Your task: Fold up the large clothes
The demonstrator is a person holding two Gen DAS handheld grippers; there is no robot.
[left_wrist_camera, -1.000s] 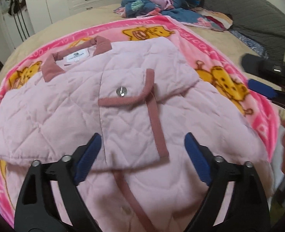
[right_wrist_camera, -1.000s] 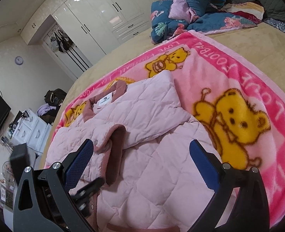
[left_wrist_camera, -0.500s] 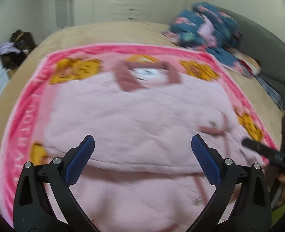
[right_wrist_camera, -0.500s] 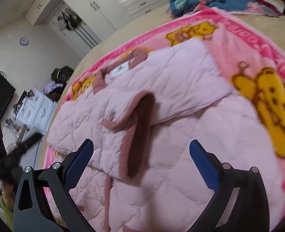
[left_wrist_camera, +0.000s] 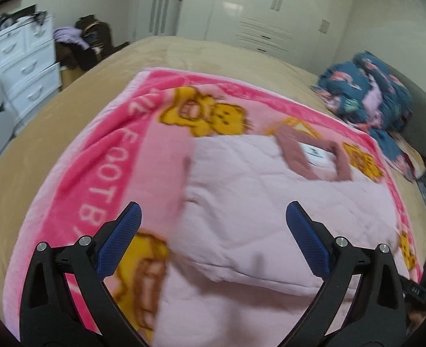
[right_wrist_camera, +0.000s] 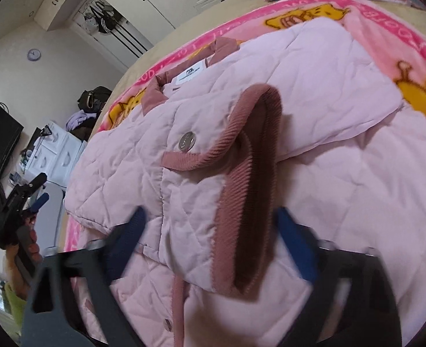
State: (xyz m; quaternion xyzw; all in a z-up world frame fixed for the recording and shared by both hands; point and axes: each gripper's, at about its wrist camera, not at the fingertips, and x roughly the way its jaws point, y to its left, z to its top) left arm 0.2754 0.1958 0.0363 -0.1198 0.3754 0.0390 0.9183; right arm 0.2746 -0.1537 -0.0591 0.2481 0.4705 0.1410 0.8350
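1. Two grippers are seen, both spread wide with nothing pinched between the blue pads.
2. The left gripper (left_wrist_camera: 213, 237) is held over the blanket's (left_wrist_camera: 103, 179) left edge, one pad above the pink border and the other above the jacket (left_wrist_camera: 270, 217).
3. The jacket is laid on the blanket in the middle of the bed (left_wrist_camera: 53, 121), partly folded, with its collar (right_wrist_camera: 184, 78) and white label (right_wrist_camera: 191, 72) pointed toward the wardrobe (left_wrist_camera: 270, 14).
4. A sleeve is folded across the jacket's front; its dusty-rose cuff (right_wrist_camera: 241, 179) and a metal snap (right_wrist_camera: 187, 141) are seen right ahead of the right gripper (right_wrist_camera: 210, 237).
5. The right gripper is blurred, but its pads are clearly apart on either side of the cuff, not touching it as far as can be told.
6. A heap of blue clothes (left_wrist_camera: 369, 98) is piled at the bed's far right corner.
7. A white dresser (left_wrist_camera: 25, 66) is stood off the bed's left side.
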